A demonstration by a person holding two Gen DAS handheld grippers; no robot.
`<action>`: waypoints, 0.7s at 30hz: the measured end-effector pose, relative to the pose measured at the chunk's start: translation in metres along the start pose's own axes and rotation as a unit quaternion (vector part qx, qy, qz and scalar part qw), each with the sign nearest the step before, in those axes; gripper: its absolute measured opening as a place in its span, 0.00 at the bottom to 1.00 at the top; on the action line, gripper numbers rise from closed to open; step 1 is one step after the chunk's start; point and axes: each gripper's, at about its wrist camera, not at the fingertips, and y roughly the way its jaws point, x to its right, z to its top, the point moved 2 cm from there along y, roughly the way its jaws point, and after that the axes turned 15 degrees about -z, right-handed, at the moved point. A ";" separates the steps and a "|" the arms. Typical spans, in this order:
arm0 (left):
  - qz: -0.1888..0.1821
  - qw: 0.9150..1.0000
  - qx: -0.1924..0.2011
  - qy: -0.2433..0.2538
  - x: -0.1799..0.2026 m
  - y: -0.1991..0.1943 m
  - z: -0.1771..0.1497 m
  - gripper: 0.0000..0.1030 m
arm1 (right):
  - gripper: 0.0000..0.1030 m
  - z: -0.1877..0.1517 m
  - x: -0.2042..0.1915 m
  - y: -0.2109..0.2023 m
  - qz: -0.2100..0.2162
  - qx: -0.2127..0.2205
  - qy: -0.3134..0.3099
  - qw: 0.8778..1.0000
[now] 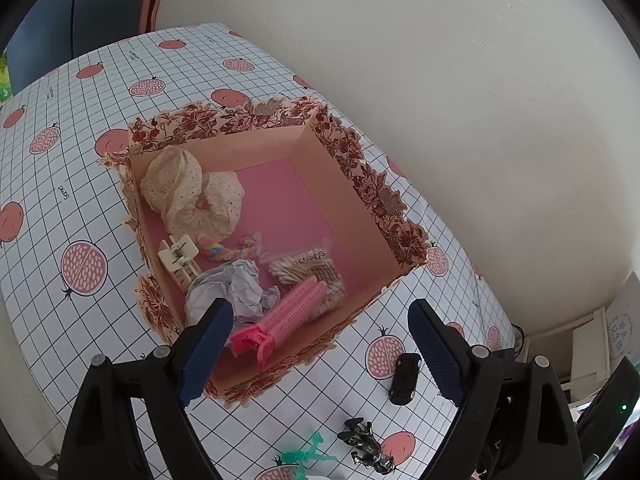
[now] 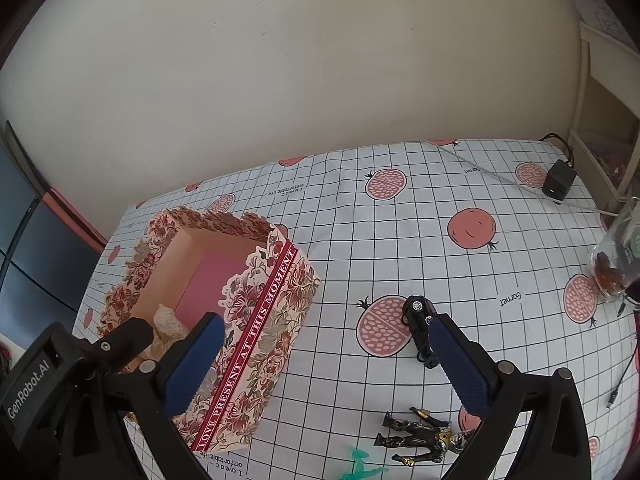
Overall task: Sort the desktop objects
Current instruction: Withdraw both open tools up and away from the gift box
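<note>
Both grippers, left gripper (image 1: 320, 344) and right gripper (image 2: 324, 356), hover with jaws apart and empty; hair things fill the floral box (image 1: 360, 216) while toys wait on the table (image 2: 400, 208).

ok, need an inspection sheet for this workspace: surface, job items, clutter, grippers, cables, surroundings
Surface: table under a grid cloth with pomegranate print.
Job's things: floral box open, holding lace scrunchies, cream claw clip, crumpled paper, cotton swab bag, pink hair clip. Black toy car, dark figure, green figure lie on the cloth outside the box.
Clutter: glass jar at the table's right edge.
Grippers: left gripper open, empty, over the box's near edge; right gripper open, empty.
Cables: white cable, black adapter with lead.
Surroundings: cream wall, white shelf.
</note>
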 end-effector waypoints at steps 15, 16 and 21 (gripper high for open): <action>0.026 0.999 0.025 0.038 0.013 -0.008 0.000 0.97 | 1.00 0.008 0.030 -0.014 -0.006 0.018 0.024 1.000; 0.027 0.998 0.027 0.041 0.013 -0.007 0.001 0.98 | 1.00 0.009 0.033 -0.015 -0.006 0.021 0.026 0.999; 0.020 0.997 0.038 0.069 0.025 -0.010 -0.001 1.00 | 1.00 0.013 0.048 -0.023 -0.013 0.041 0.036 0.998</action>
